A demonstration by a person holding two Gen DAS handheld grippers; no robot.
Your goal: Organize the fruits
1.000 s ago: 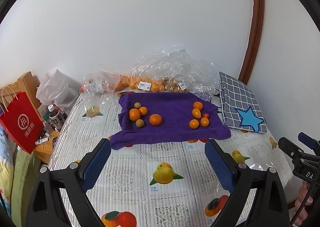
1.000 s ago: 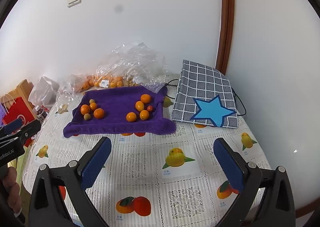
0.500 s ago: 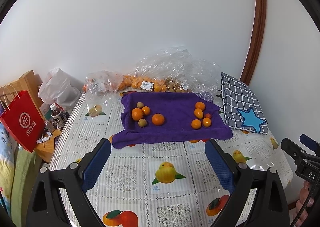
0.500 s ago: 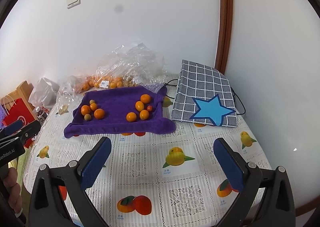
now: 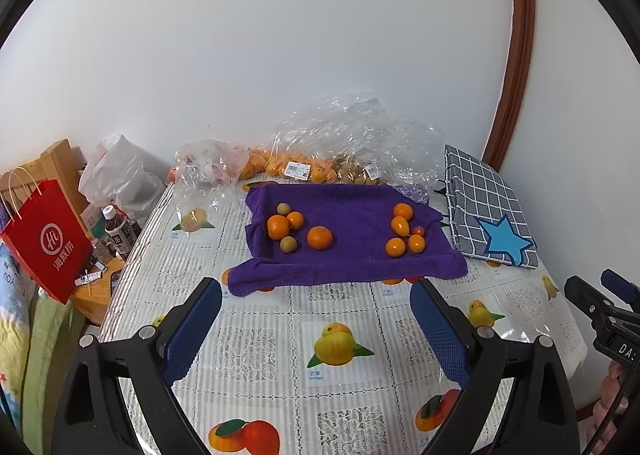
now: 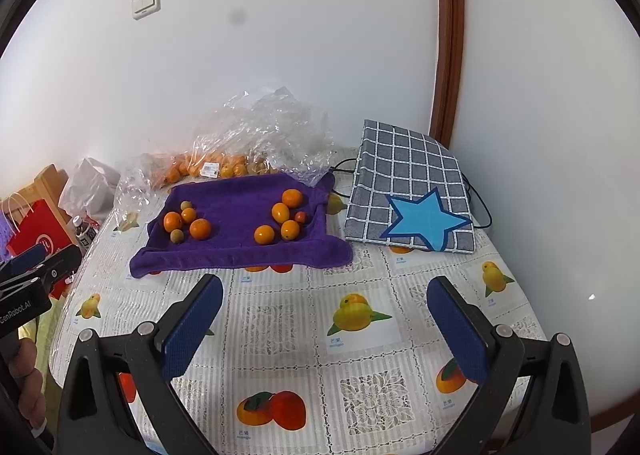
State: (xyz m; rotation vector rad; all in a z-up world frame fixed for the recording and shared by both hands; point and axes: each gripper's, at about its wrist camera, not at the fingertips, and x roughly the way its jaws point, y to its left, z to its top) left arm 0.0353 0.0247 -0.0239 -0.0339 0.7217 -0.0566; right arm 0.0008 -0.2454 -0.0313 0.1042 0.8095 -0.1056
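Observation:
A purple towel lies on the table with two groups of fruit. The left group has oranges and small brownish-green fruits. The right group has small oranges and a tiny red fruit. My left gripper is open and empty, above the tablecloth short of the towel. My right gripper is open and empty, also short of the towel.
Clear plastic bags of oranges lie behind the towel by the wall. A grey checked cushion with a blue star lies at the right. A red paper bag, bottles and a wooden stand sit off the table's left edge.
Both views have shifted slightly; the towel and fruit sit a little higher in the left wrist view. Both grippers stay open and empty.

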